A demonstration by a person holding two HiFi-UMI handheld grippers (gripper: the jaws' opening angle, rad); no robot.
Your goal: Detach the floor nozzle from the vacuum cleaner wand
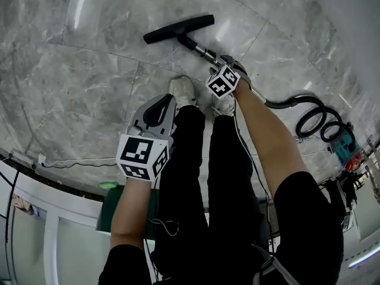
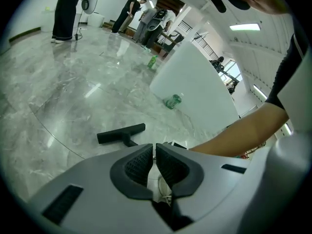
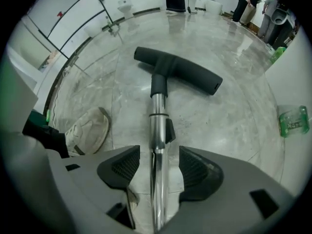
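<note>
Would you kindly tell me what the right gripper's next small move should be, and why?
Probably close the right gripper on the wand: the wand runs between its open jaws with the pads clear of it, and the floor nozzle is still attached.

My right tool [image 1: 227,64] is down at the wand [image 1: 200,50], with the floor nozzle [image 1: 178,28] attached and flat on the marble floor [image 1: 89,70]. Left tool [image 1: 159,108] hangs beside my shoe [image 1: 182,91]. Hose [image 1: 314,114] coils off right.

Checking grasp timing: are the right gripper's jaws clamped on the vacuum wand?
No: the right gripper has its pads apart on either side of the wand, gaps showing.
</note>
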